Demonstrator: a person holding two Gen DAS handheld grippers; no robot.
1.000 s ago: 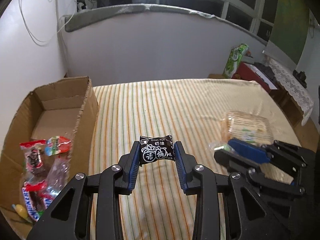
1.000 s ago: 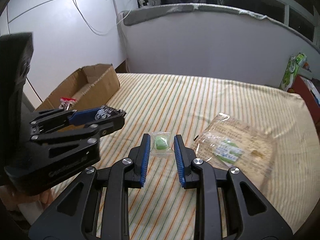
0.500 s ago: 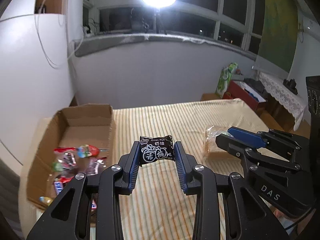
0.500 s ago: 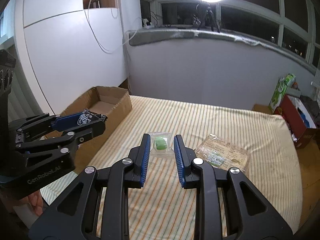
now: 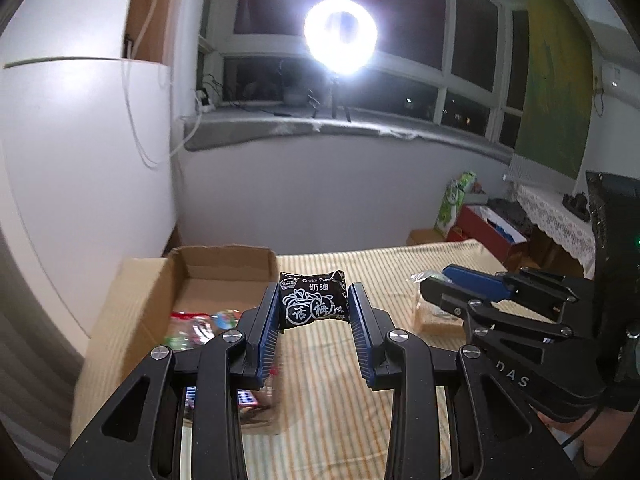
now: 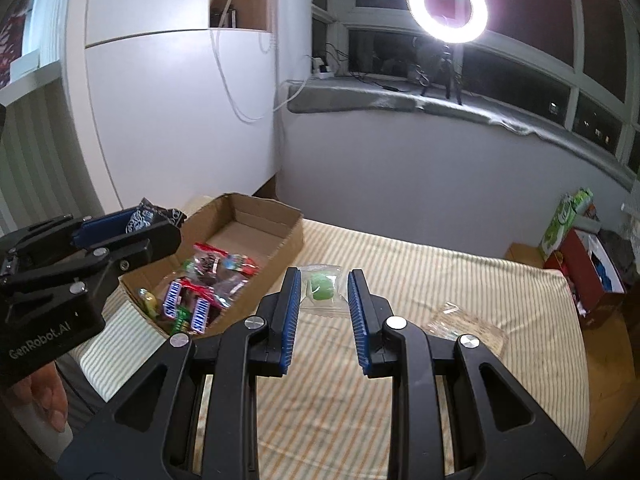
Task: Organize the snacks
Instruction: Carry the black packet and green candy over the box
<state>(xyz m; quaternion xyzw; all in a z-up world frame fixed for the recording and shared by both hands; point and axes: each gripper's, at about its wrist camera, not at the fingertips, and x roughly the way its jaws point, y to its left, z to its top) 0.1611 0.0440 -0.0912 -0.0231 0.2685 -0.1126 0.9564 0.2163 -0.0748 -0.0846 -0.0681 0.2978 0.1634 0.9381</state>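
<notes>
My left gripper (image 5: 313, 300) is shut on a black plum candy packet (image 5: 312, 300) and holds it high above the striped bed, near the cardboard box (image 5: 224, 264). It also shows in the right wrist view (image 6: 132, 224), over the box's near end. My right gripper (image 6: 323, 292) is shut on a clear packet with a green candy (image 6: 322, 290), held above the bed right of the box (image 6: 256, 236). The box holds several wrapped snacks (image 6: 200, 292). A clear cracker packet (image 6: 464, 326) lies on the bed to the right.
The striped bed (image 6: 440, 280) fills the middle. A white wall and cabinet stand left of the box. A green bag (image 6: 560, 220) and a red box (image 6: 584, 264) sit beyond the bed's right edge. A ring light (image 6: 447, 6) shines on the window sill.
Both grippers have risen well above the bed with their candies and drifted left toward the box. The box and its snacks now sit lower and nearer in both views.
</notes>
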